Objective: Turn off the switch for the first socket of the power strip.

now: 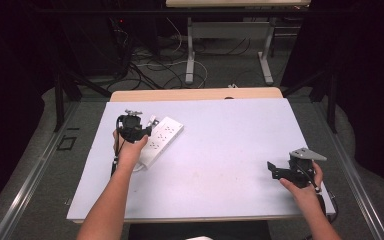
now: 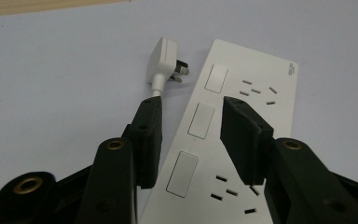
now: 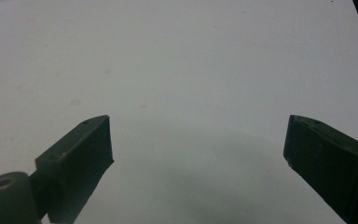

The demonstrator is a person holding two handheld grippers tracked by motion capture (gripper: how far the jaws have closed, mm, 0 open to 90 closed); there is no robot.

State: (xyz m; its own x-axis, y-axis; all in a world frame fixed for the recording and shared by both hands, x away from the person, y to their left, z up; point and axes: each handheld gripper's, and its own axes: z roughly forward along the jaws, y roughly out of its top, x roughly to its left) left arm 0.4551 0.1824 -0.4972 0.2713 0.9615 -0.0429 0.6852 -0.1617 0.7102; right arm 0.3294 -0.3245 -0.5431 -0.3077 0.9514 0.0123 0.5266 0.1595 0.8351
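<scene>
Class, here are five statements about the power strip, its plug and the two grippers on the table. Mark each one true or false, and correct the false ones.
1. The white plug is pushed into a socket of the power strip. False: it lies on the table beside the strip, prongs bare.
2. The left gripper is over the power strip. True.
3. The right gripper holds the plug. False: its jaws stand wide open over bare table.
4. The power strip is white. True.
5. The left gripper's jaws are pressed together. False: a gap shows between them, and no pad presses on the strip.
</scene>
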